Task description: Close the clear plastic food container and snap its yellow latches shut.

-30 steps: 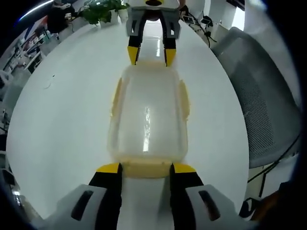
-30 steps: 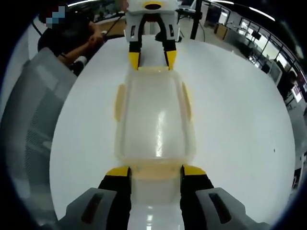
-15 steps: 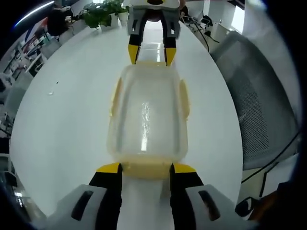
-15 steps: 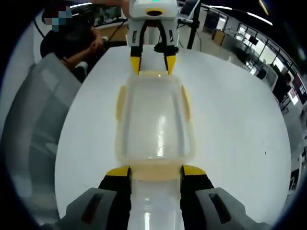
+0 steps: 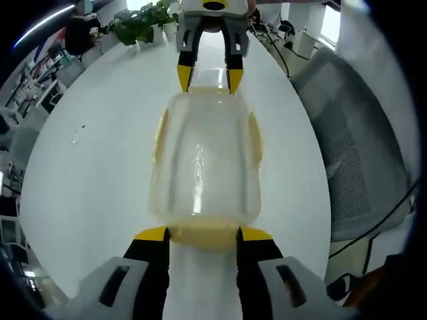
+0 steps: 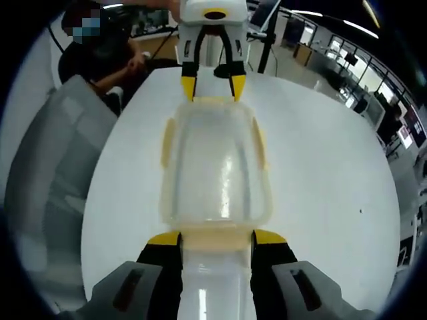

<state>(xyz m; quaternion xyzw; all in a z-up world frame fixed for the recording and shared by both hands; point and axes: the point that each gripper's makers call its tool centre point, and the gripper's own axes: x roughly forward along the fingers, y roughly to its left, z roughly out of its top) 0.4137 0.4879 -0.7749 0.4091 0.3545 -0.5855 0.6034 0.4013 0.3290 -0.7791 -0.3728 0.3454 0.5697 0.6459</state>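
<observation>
A clear plastic container (image 5: 200, 167) (image 6: 215, 173) with its lid on lies lengthwise between my two grippers, over a round white table (image 5: 100, 153) (image 6: 320, 167). Pale yellow latches (image 5: 160, 137) sit along its long sides, and there is one on each short end. My left gripper (image 5: 203, 235) has its jaws pressed against both sides of the near end latch (image 5: 203, 241). At the opposite end my right gripper (image 6: 217, 239) grips that end's latch (image 6: 217, 245) the same way. Each gripper shows at the far end in the other's view: the right gripper (image 5: 204, 79), the left gripper (image 6: 208, 87).
A grey mesh office chair (image 5: 360, 153) (image 6: 47, 173) stands beside the table. A potted plant (image 5: 137, 20) is at the table's far edge in the left gripper view. A seated person (image 6: 107, 53) is behind the table in the right gripper view. Office desks lie beyond.
The table has shrunk and shifted in both views while the container keeps its place between the jaws. Both cameras and the container have moved up from the table together.
</observation>
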